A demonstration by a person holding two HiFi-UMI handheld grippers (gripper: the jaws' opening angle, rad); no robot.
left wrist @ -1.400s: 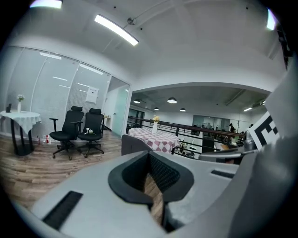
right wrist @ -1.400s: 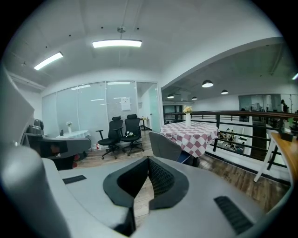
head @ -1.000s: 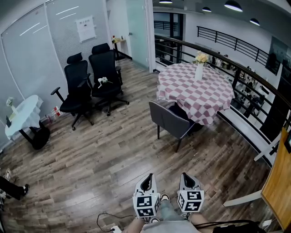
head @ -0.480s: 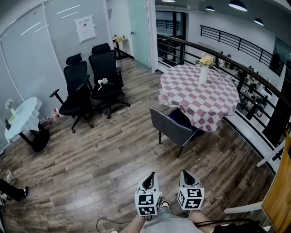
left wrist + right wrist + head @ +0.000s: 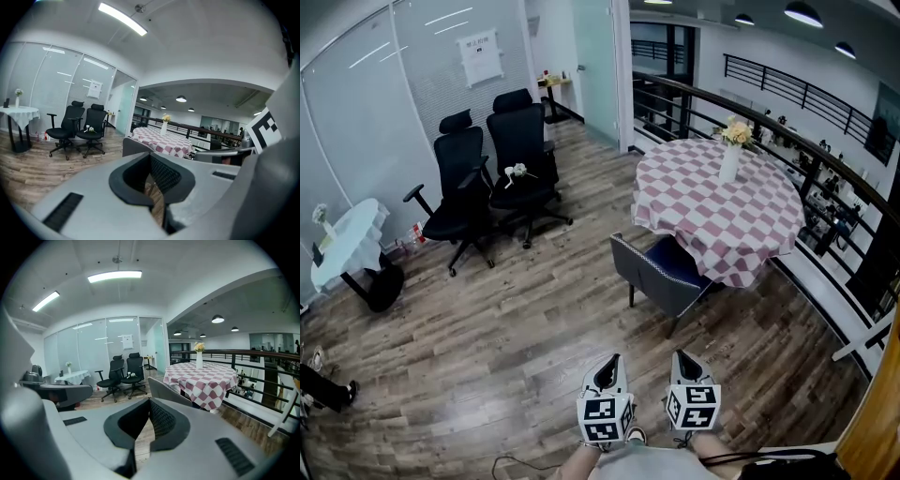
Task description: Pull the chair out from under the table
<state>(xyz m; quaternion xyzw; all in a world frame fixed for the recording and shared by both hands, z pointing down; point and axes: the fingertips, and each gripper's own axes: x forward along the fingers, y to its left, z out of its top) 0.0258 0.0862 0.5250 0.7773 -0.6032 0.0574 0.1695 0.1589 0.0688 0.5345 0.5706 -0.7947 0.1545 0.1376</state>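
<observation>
The chair [image 5: 659, 270] stands tucked in at the near edge of the round tabletop [image 5: 703, 202] with the checked cloth. Its seat is pushed under the hanging cloth and its grey backrest is turned towards me. It lies ahead of my tongs and a little to the right, well apart from them across bare wooden floor [image 5: 534, 347].

The seat points away from me, up and to the right in the head view. The top edge of the backrest, the chair's long line, runs across my path and slants from upper left to lower right.

My right tongs [image 5: 686, 364] look slightly nearer to it than my left tongs [image 5: 605, 373]. Both are clenched on nothing and aimed roughly at the backrest.

I judge the pull has to come back towards me, along the line the seat points.
</observation>
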